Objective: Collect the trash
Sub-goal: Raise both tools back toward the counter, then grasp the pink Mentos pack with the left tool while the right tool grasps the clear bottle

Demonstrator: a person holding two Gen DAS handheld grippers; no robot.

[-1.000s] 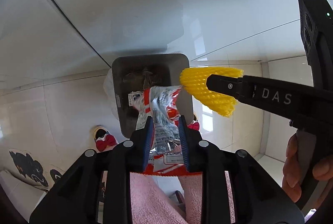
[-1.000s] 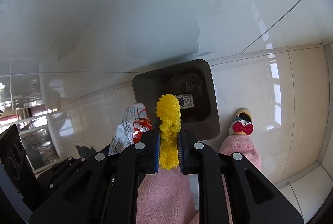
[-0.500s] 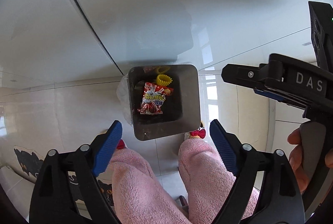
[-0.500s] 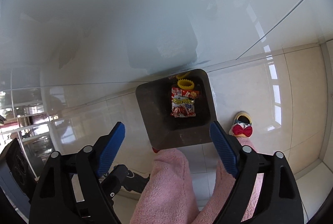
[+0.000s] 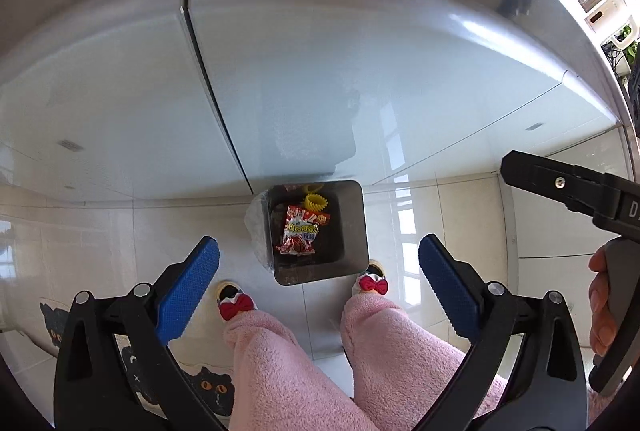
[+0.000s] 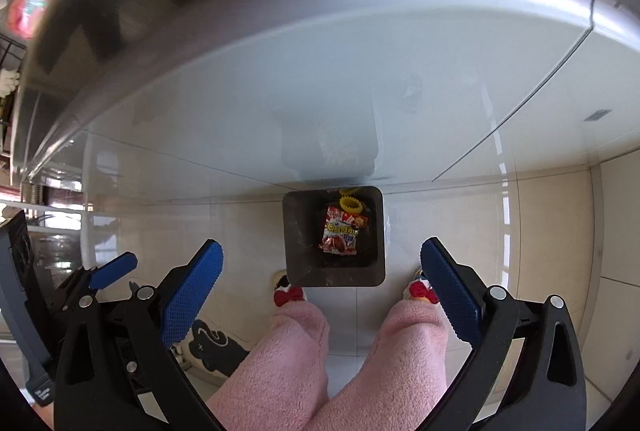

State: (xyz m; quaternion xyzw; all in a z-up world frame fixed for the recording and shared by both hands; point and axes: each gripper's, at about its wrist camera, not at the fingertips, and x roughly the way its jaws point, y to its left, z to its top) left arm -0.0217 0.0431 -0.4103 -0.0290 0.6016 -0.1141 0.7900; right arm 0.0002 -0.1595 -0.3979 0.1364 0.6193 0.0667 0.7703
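A dark square bin (image 5: 352,227) stands on the tiled floor far below both grippers. A red snack wrapper (image 5: 300,235) and a yellow foam net (image 5: 316,202) lie inside it. The right wrist view shows the same bin (image 6: 294,243), wrapper (image 6: 342,233) and net (image 6: 351,206). My left gripper (image 5: 318,243) points steeply down, its jaws opening wide with nothing between them. My right gripper (image 6: 322,245) is likewise opening and holds nothing. One of the right gripper's fingers (image 5: 560,187) reaches in from the right of the left wrist view.
The person's legs in pink fleece trousers (image 5: 280,363) stand just behind the bin, in slippers with red bows (image 5: 236,307). A cat-print mat (image 5: 200,387) lies at the lower left. A glossy white cabinet front (image 5: 300,71) rises behind the bin.
Both grippers opened, letting go of the wrapper and the yellow net, which now lie in the bin. Both grippers rose, so the bin looks smaller and farther below.
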